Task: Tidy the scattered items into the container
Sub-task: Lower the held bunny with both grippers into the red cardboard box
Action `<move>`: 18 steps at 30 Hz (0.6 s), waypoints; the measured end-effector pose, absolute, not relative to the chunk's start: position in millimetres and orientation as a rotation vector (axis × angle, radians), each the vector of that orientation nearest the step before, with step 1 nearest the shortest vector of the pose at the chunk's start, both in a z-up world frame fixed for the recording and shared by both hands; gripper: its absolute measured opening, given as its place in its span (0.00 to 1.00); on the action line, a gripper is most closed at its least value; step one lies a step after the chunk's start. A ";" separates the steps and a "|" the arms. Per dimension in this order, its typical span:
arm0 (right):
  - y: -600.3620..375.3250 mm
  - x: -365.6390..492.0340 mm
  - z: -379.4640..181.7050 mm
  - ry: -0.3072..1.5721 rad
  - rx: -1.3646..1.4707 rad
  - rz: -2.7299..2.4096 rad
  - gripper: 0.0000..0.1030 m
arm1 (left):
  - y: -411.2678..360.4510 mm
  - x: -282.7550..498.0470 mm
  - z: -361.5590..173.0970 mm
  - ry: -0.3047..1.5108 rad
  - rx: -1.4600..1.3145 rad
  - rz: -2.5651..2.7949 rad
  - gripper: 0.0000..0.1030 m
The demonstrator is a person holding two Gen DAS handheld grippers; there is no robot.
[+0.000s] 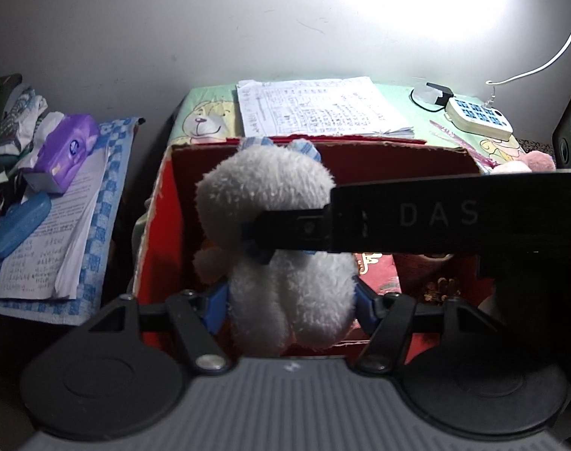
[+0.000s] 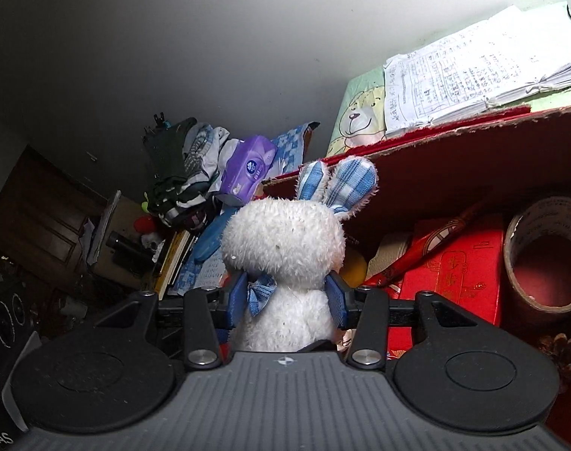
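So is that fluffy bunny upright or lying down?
Upright: the bunny has its checked ears pointing up, held by both tools over the red box.

Main surface: a table covered with a pale green cartoon-bear cloth (image 1: 206,120). Lying directly on it: a red cardboard box (image 1: 161,225) at the near edge, a stack of handwritten papers (image 1: 315,107) just behind the box, a white keypad device (image 1: 477,116) to the right. Adjacent lower surface on the left carries a blue checked cloth (image 1: 108,173), bearing printed sheets (image 1: 56,248), a purple tissue pack (image 1: 65,150) and a blue case (image 1: 20,229)
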State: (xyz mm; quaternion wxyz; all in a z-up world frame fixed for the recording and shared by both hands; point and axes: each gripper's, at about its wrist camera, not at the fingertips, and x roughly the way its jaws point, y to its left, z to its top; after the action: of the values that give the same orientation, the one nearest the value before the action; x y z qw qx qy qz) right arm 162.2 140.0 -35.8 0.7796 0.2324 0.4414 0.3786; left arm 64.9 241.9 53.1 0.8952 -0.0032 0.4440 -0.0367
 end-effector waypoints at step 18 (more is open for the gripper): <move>163.2 187.1 -70.6 1.151 0.510 0.804 0.47 | 254.7 80.7 23.9 1.029 0.018 0.027 0.64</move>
State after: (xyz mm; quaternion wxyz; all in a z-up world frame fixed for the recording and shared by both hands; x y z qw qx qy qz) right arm 187.1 163.2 -70.6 0.7339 0.2322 0.5233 0.3655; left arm 80.7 254.7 23.9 0.8705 0.0085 0.4920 0.0130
